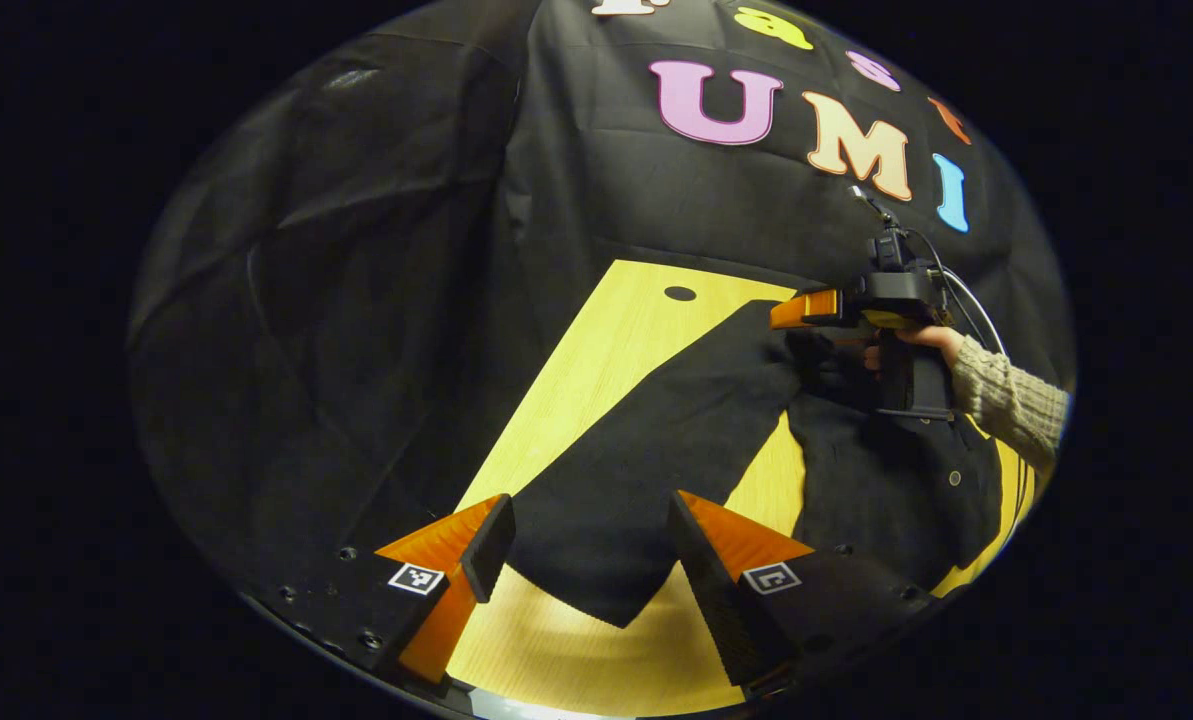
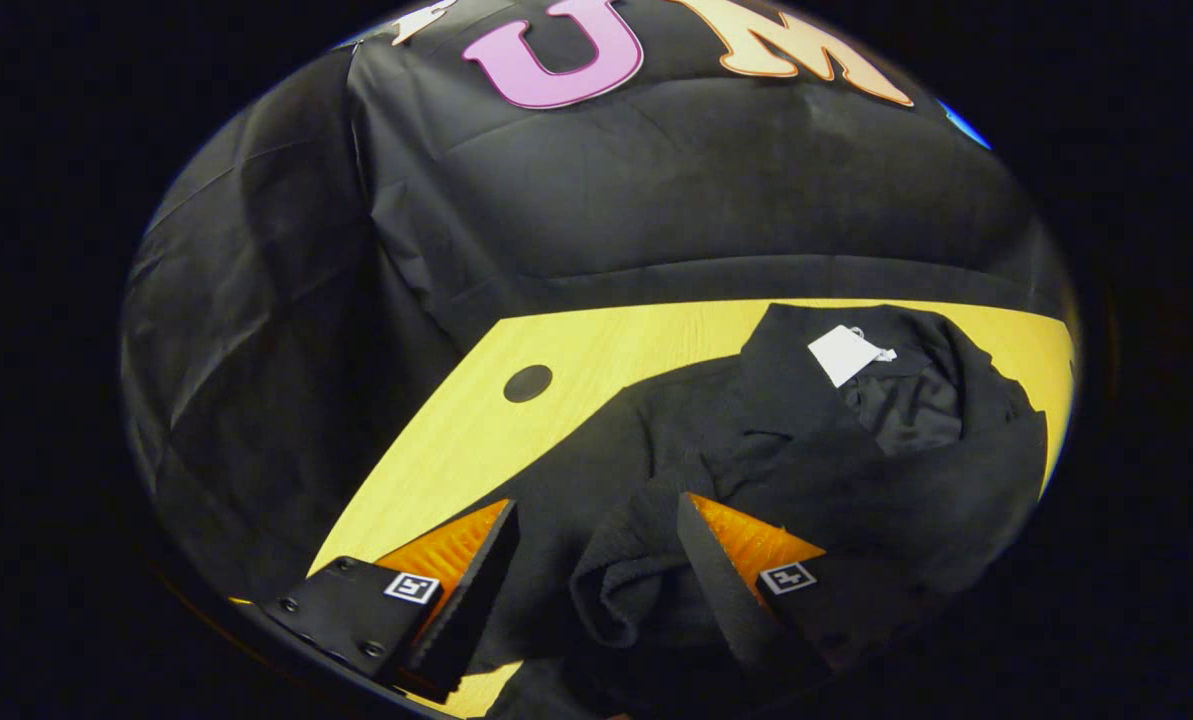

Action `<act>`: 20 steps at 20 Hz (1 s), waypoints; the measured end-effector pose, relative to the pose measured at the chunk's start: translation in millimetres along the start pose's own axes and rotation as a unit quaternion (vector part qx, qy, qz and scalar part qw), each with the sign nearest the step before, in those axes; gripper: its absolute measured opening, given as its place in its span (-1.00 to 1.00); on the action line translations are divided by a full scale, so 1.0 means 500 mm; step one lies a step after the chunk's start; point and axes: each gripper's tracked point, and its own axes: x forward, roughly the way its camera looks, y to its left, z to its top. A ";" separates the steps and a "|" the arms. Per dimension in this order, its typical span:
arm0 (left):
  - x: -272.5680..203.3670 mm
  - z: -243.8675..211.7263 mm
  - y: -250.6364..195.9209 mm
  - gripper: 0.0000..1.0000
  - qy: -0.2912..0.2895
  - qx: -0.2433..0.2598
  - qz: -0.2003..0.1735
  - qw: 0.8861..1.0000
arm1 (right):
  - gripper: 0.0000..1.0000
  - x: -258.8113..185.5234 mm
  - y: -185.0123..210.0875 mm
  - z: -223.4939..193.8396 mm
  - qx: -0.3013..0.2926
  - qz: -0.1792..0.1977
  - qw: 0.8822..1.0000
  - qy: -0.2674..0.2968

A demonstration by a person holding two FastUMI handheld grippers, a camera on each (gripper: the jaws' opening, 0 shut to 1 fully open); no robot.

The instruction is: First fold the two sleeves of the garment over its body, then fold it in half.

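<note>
The black garment (image 1: pixel 656 450) lies spread on the desk (image 1: pixel 606 350). The left gripper (image 1: pixel 586 555) hovers with jaws wide apart above a sleeve (image 1: pixel 596 540) at 6 o'clock. The right gripper (image 2: pixel 596 565), likewise spread, straddles bunched cloth without pinching it; the white tag (image 2: pixel 844 353) sits toward 1 o'clock.

Wooden table (image 2: pixel 596 345) (round dark hole (image 2: pixel 527 383)), black cloth wall (image 2: pixel 716 190).

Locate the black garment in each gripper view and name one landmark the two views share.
Left gripper view: black garment lies lower centre to right, one sleeve stretching toward the left gripper.
Right gripper view: it fills centre-right, bunched between the right gripper fingers.
Shared landmark: dark round hole in the wooden table.
</note>
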 end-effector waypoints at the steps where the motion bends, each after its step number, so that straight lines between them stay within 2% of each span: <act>1: 0.002 -0.006 0.004 0.85 0.005 -0.001 0.002 1.000 | 0.96 -0.010 0.003 0.006 -0.001 0.002 1.000 -0.005; 2: 0.005 -0.016 0.007 0.85 0.010 -0.002 0.002 1.000 | 0.87 -0.023 0.006 0.015 -0.001 0.004 1.000 -0.009; 3: 0.009 -0.019 0.007 0.85 0.013 -0.001 0.002 1.000 | 0.87 -0.043 0.007 0.026 -0.003 0.005 1.000 -0.012; 4: 0.013 -0.024 0.010 0.85 0.016 0.000 0.002 1.000 | 0.97 -0.065 0.005 0.040 -0.007 0.006 1.000 -0.020; 5: 0.017 -0.026 0.010 0.85 0.016 -0.001 0.002 1.000 | 0.87 -0.091 0.004 0.056 -0.012 0.006 0.999 -0.035; 6: 0.020 -0.028 0.010 0.85 0.014 -0.003 -0.001 1.000 | 0.87 -0.119 0.007 0.071 -0.014 0.010 0.999 -0.048; 7: 0.026 -0.033 0.010 0.85 0.015 -0.005 -0.003 1.000 | 0.96 -0.145 0.008 0.075 -0.014 0.013 0.998 -0.056; 9: 0.040 -0.050 0.013 0.85 0.024 -0.002 0.001 1.000 | 0.97 -0.203 -0.004 0.092 -0.016 0.011 0.997 -0.075; 17: 0.061 -0.090 0.013 0.85 0.055 -0.011 0.003 0.998 | 0.97 -0.438 -0.087 0.176 -0.032 -0.048 0.984 -0.170; 18: 0.061 -0.094 0.015 0.86 0.058 -0.014 0.004 0.998 | 0.87 -0.457 -0.102 0.180 -0.032 -0.055 0.981 -0.181; 19: 0.060 -0.094 0.016 0.86 0.058 -0.019 0.005 0.998 | 0.96 -0.478 -0.120 0.180 -0.026 -0.064 0.980 -0.184; 20: 0.059 -0.099 0.018 0.85 0.059 -0.023 0.005 0.998 | 0.96 -0.495 -0.136 0.172 -0.017 -0.070 0.979 -0.189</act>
